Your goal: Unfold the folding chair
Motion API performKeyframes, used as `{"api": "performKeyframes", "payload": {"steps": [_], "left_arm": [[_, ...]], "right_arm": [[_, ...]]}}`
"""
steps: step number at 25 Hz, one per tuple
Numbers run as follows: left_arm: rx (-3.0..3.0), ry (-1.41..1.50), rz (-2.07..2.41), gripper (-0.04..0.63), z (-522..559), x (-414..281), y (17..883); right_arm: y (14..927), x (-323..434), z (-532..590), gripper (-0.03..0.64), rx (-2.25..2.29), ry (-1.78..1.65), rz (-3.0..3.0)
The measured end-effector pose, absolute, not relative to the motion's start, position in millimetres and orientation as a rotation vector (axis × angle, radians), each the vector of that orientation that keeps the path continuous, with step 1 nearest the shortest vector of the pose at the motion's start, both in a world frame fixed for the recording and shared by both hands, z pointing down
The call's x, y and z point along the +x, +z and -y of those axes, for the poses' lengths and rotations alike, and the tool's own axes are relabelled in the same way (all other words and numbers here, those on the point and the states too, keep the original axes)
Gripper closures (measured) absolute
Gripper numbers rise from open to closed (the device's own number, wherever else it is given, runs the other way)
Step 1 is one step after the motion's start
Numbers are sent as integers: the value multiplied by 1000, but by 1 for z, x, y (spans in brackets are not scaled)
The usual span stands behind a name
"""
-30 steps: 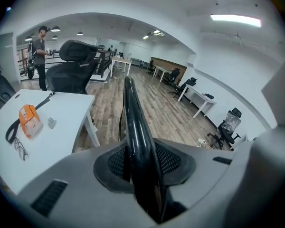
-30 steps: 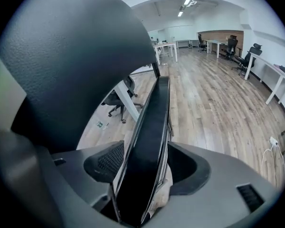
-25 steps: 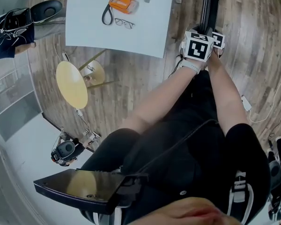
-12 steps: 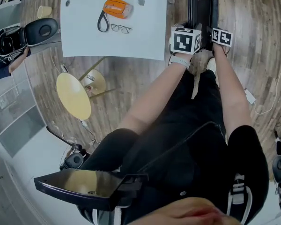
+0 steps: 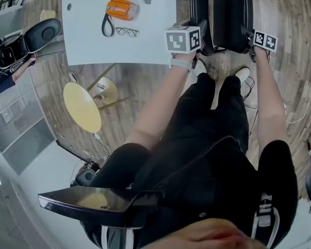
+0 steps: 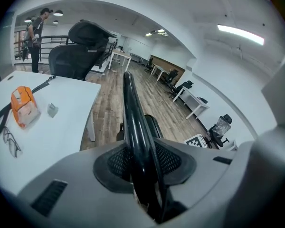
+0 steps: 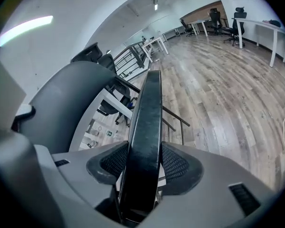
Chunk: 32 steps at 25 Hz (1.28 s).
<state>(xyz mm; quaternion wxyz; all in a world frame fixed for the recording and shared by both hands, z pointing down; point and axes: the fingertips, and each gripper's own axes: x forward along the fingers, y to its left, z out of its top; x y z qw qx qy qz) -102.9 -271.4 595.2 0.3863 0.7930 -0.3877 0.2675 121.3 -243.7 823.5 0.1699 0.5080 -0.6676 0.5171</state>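
- At your far left, a white table point(image 5: 145, 48) carries an orange pouch point(image 5: 122, 8) and a pair of glasses point(image 5: 125, 32); it stands just beside the chair and is no part of the job
- Your left gripper point(image 6: 141, 163) is clamped on a round black frame tube point(image 6: 133, 113), with a pad pressing on each side
- The folding chair point(image 5: 231, 17) stands upright on the wood floor point(image 5: 290, 14) just ahead of your feet, between your 2 grippers, with a narrow gap between its tube frame and its padded panel
- Your right gripper point(image 7: 143, 165) is clamped on the edge of that flat black panel point(image 7: 149, 108); whether it is seat or back cannot be told
- The step in hand looks like spreading the 2 parts, with the chair only slightly open
- Next, judge it so: hold the frame steady with your left, swing the panel away and down with your right, and keep both grips firm so the legs do not skid
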Motion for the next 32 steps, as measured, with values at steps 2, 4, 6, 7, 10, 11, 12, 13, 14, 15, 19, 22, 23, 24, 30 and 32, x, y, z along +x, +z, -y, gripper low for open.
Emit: {"api": "performKeyframes", "payload": {"steps": [2, 4, 6, 7, 10, 11, 12, 13, 14, 15, 19, 22, 23, 24, 30, 32], "left_arm": [[2013, 688, 985, 488, 270, -104, 599], [2004, 701, 984, 488, 268, -106, 603], [1995, 706, 981, 488, 268, -109, 609], [1990, 704, 978, 487, 269, -110, 612], [1982, 702, 955, 488, 269, -110, 622], [1980, 705, 947, 486, 268, -108, 625], [1978, 708, 940, 486, 268, -106, 628], [1977, 708, 933, 486, 267, -104, 632], [1976, 703, 926, 486, 267, -101, 636], [1976, 693, 917, 485, 266, -98, 641], [1983, 647, 887, 486, 260, -85, 654], [1966, 637, 905, 486, 261, -86, 665], [1959, 636, 910, 486, 260, -86, 669], [1954, 638, 910, 486, 260, -87, 673], [1958, 623, 865, 486, 260, -80, 691], [1959, 619, 855, 485, 260, -79, 696]], "right_arm": [[828, 134, 240, 396, 1418, 1499, 1926], [833, 146, 235, 396, 1398, 1527, 1955], [840, 159, 232, 396, 1379, 1552, 1980], [844, 166, 230, 396, 1370, 1563, 1992], [857, 186, 225, 396, 1345, 1590, 2028], [862, 194, 223, 396, 1341, 1598, 2038], [867, 203, 221, 396, 1343, 1602, 2046], [873, 213, 219, 396, 1348, 1600, 2049], [879, 224, 217, 396, 1356, 1592, 2048], [887, 236, 214, 396, 1361, 1585, 2045], [916, 276, 199, 396, 1343, 1675, 2091], [933, 295, 194, 396, 1307, 1725, 2131], [939, 301, 193, 396, 1289, 1726, 2134], [944, 307, 192, 396, 1269, 1735, 2143], [978, 341, 183, 396, 1238, 1805, 2182], [989, 350, 179, 396, 1229, 1818, 2195]]}}
